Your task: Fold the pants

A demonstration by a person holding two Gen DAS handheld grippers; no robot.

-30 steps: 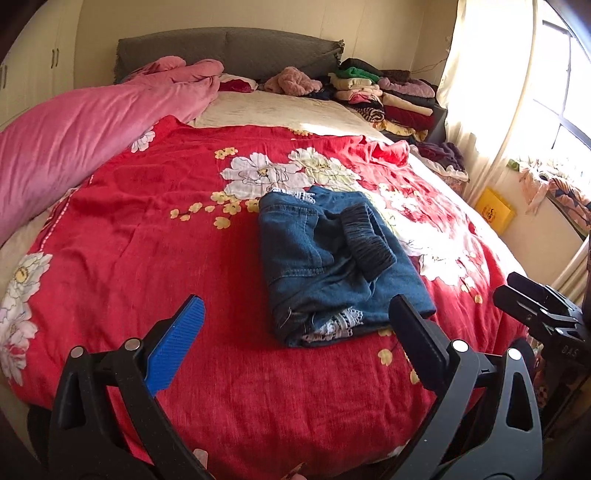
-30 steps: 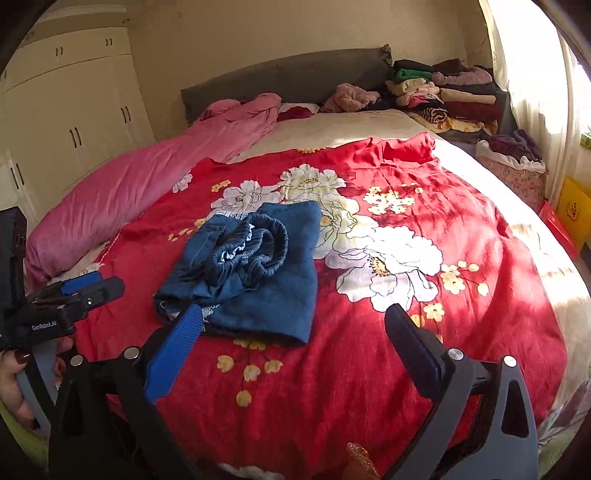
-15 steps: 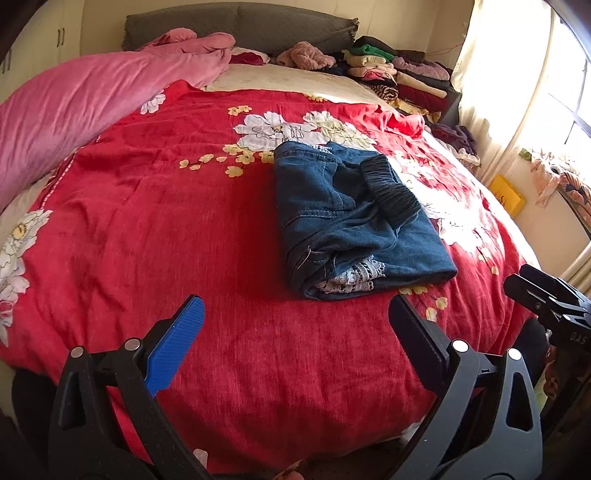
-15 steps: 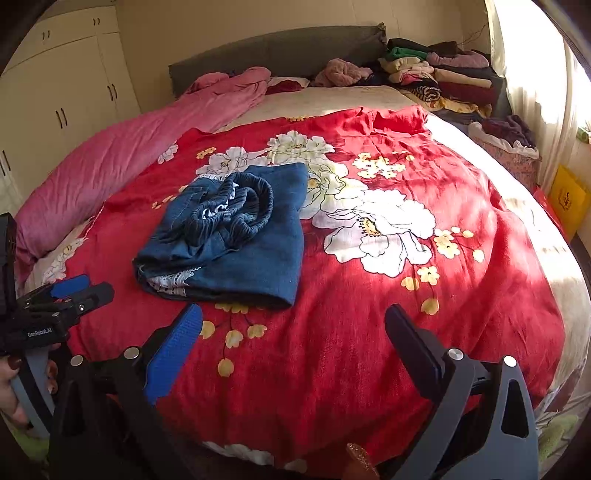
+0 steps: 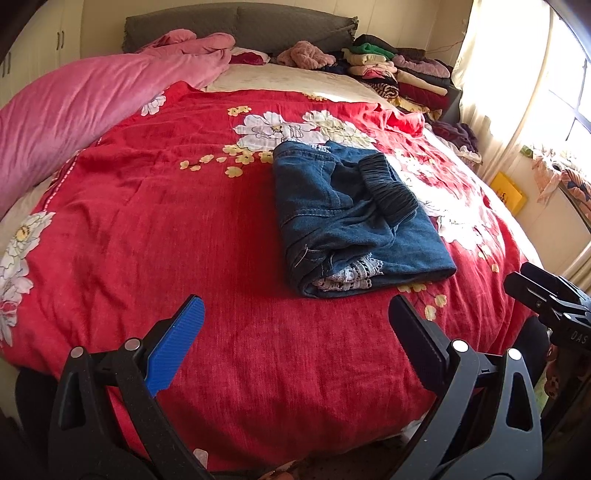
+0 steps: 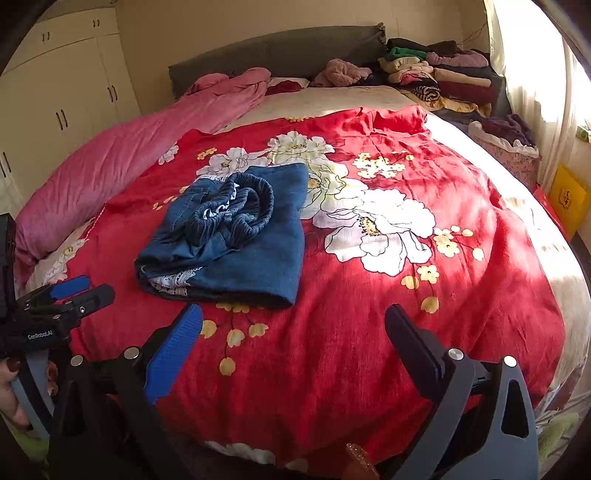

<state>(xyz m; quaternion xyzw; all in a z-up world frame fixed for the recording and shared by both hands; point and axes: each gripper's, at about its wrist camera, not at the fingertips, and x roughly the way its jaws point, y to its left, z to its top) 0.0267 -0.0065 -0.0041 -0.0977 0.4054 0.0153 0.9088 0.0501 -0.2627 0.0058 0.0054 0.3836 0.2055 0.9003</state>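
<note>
Left wrist view has the folded pants sitting larger and nearer the middle than a second ago, and the bed's near edge now shows below them, so both cameras have drawn back and risen a little while the bundle itself has not shifted on the cover. The pants lie as a squat blue denim packet on the red flowered bedspread, with the long axis running from the foot of the bed up toward the grey headboard. The gathered elastic waistband lies on top, curling toward the window side, and a strip of white lace peeks out at the end nearest the cameras.

Nothing touches the bundle. The left hand-held gripper hovers over the near part of the bedspread, its jaws spread wide with only red cloth between them. The right hand-held gripper hangs likewise, jaws wide and empty, just short of the packet's near corner.

A pink quilt lies heaped along the wardrobe side of the bed. Stacks of folded clothes crowd the corner by the headboard, next to the sunlit curtain.
</note>
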